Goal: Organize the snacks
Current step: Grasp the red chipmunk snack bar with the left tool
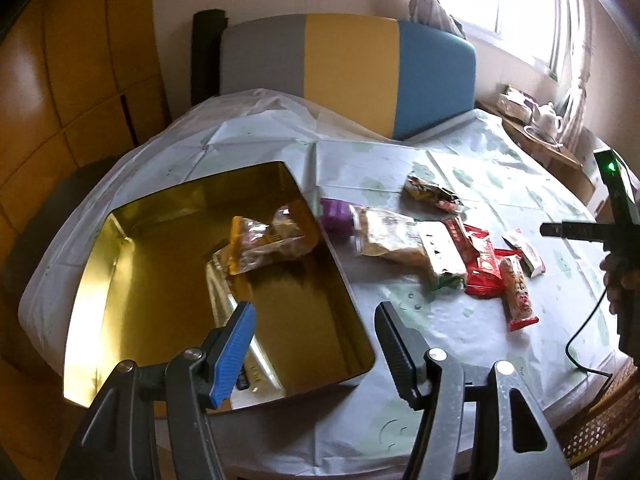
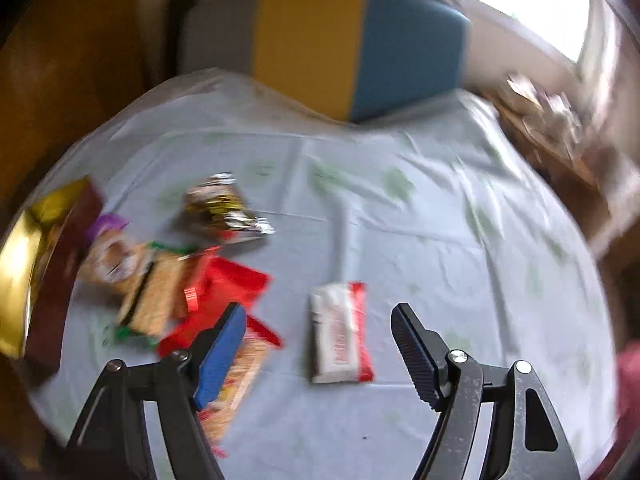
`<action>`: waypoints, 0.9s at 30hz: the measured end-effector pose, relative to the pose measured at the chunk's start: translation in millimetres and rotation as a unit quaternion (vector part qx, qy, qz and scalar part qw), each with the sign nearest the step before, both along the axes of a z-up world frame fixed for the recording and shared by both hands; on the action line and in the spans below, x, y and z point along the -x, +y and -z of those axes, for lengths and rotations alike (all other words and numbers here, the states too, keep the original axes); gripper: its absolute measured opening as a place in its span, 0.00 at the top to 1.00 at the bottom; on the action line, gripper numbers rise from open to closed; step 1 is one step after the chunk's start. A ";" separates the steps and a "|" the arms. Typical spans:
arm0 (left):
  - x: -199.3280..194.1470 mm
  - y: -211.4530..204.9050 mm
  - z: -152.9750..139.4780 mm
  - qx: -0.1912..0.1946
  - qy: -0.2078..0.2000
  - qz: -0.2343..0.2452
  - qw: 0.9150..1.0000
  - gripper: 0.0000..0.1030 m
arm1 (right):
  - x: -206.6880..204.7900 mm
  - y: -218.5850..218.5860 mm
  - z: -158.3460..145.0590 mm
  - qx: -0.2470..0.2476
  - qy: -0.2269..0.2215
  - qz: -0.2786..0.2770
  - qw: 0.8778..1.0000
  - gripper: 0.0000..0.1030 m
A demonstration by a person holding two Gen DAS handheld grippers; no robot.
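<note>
The white-and-red snack bar (image 2: 340, 334) lies flat on the desk (image 2: 440, 240), alone between the spread, empty fingers of the right tool (image 2: 320, 350). It looks light and crinkly (probably slippery foil), so pinch across its narrow middle. The left tool (image 1: 316, 344) gapes empty over the gold tin (image 1: 160, 280).

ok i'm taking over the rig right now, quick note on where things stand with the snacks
Left claw: open, empty, above the near corner of the gold tin.
Right claw: open, empty, above the white and red bar.
Done: a couple of packets lie in the tin.
Left: the rest is loose on the tablecloth beside the tin: purple-ended packet, red wrappers, a dark packet farther back.
</note>
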State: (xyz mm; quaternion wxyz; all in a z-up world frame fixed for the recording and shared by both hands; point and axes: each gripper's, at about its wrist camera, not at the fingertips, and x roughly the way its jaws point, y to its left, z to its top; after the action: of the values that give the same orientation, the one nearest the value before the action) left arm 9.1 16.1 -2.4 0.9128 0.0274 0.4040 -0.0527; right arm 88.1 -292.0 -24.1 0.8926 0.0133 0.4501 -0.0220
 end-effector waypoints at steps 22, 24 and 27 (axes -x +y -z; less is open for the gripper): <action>-18.3 -85.2 9.1 0.002 0.039 0.115 0.993 0.39 | -5.4 -52.9 7.4 -0.082 0.045 0.114 0.989 0.19; -21.1 -93.8 13.2 0.009 0.052 0.128 0.990 0.41 | -4.8 -57.1 9.0 -0.087 0.048 0.123 0.987 0.19; -25.4 -107.1 19.4 0.007 0.072 0.149 0.986 0.48 | -2.9 -66.8 9.4 -0.102 0.049 0.143 0.983 0.19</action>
State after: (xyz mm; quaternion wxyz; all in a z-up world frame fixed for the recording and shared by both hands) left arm 34.5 -91.0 -21.8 0.8636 0.0771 0.4595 -0.1928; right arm 91.0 -358.7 -33.5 0.8513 0.1672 0.4864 -0.1036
